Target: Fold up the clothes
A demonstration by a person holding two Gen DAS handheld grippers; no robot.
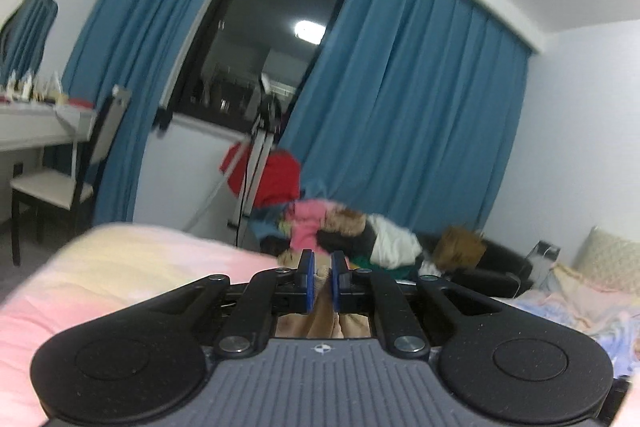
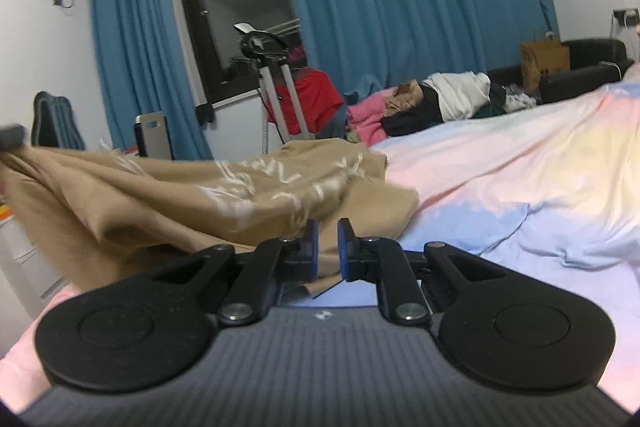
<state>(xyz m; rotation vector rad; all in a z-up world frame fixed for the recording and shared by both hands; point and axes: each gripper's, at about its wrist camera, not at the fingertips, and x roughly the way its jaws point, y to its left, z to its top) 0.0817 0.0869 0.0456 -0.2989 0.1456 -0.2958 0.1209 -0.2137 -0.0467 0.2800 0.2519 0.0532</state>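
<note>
Two grippers are each clamped on the same tan garment (image 2: 224,203), which is stretched between them above a bed. The left gripper (image 1: 320,277) has its blue-padded jaws drawn close together with a fold of the tan cloth pinched between them; more of the cloth hangs below the jaws, seen through the gap in the gripper body. The right gripper (image 2: 328,247) likewise has its jaws nearly together, biting a lower edge of the garment. In the right wrist view the fabric sags in loose folds from the far left, where the left gripper shows as a dark blur at the frame edge, and its white printed lettering faces the camera (too smeared to read). One end of it rests on the pastel bedsheet (image 2: 520,163), a patchwork of pink, yellow and pale blue. Farther back, a heap of mixed clothes (image 2: 432,103) lies at the bed's far side, near a black sofa (image 2: 592,63) and a brown paper bag (image 2: 544,61). Blue curtains (image 1: 408,107) flank a dark window (image 1: 260,39), and a red item (image 2: 312,99) sits behind a metal stand
</note>
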